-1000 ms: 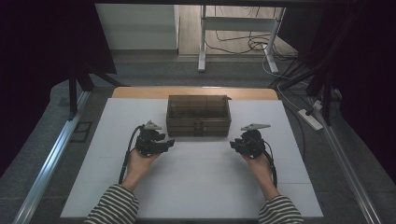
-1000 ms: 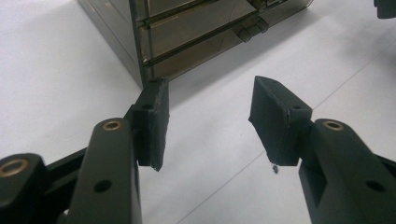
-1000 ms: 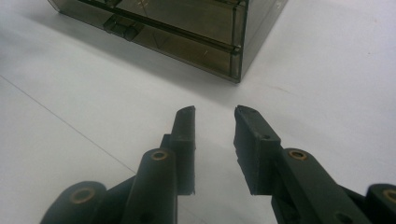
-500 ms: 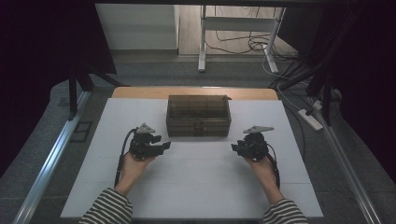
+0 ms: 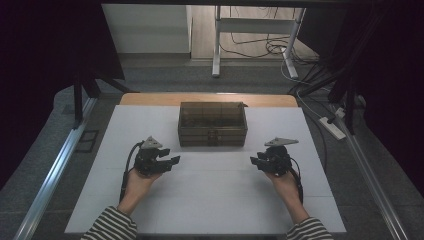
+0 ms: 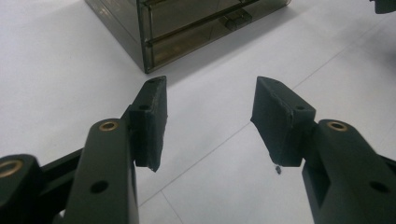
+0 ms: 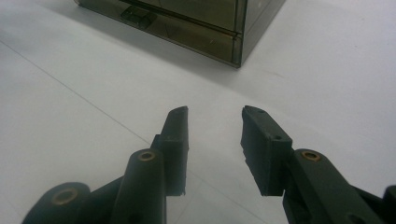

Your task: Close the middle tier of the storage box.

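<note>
There is one box [image 5: 212, 123] on the white table [image 5: 210, 200]. It is dark and see-through, with a small latch [image 5: 213, 136] on its front side. It sits near the far edge of the table, in the middle. There may be small things inside it, but the picture is too dim to be sure.

There are two grippers, one in each hand. The left gripper [image 5: 172, 161] is in front of the box and off to its left side. The right gripper [image 5: 254, 161] is in front of the box and off to its right side. Both are near the box but do not touch it.

In the left gripper view, its two black jaws stand wide apart with nothing between them. One corner of the box [image 6: 149, 42] is just past them. In the right gripper view, its two jaws are also apart, with a smaller gap, and hold nothing. The other front corner of the box [image 7: 236, 46] is ahead of them.

Two striped sleeves [image 5: 107, 227] come in at the bottom.
</note>
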Motion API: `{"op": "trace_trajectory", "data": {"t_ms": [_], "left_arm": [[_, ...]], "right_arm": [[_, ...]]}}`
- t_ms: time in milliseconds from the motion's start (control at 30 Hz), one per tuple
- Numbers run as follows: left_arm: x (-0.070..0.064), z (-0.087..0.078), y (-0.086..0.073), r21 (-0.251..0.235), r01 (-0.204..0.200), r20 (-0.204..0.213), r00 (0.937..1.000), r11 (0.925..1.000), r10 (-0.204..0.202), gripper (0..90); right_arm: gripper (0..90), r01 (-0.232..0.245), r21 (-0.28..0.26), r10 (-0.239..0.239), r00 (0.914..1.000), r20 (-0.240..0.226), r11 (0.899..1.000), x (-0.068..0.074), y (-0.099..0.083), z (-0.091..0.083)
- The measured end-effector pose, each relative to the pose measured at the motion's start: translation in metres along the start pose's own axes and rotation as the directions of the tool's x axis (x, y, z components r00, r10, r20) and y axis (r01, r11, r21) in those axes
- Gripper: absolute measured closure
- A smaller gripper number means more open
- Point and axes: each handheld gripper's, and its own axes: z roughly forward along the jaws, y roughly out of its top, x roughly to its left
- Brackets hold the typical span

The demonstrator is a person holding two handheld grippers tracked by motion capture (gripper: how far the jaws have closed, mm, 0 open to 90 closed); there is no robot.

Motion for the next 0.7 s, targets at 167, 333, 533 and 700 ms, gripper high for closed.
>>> {"op": "trace_trajectory", "data": {"t_ms": [167, 333, 533, 700], "left_arm": [[0.000, -0.003, -0.005, -0.008, 0.004, 0.004, 1.0000, 1.0000, -0.004, 45.7], [-0.002, -0.007, -0.009, -0.023, -0.007, 0.003, 1.0000, 0.9997, 0.007, 45.4], [-0.004, -0.010, -0.015, -0.035, -0.010, 0.014, 0.9999, 0.9994, 0.010, 45.0], [-0.004, -0.014, -0.017, -0.041, -0.012, 0.018, 0.9997, 0.9991, 0.013, 44.8]], "right_arm": [[59.9, -0.001, -0.005, 0.001, 1.0000, -0.007, 1.000, 0.001, -0.003, -0.003], [57.7, 0.004, -0.010, -0.004, 0.9999, -0.014, 1.000, 0.001, -0.007, -0.006], [56.0, -0.010, -0.030, 0.010, 0.9999, -0.013, 0.999, 0.000, -0.011, -0.011], [55.6, -0.008, -0.042, 0.008, 0.9999, -0.012, 0.999, -0.001, -0.015, -0.016]]}}
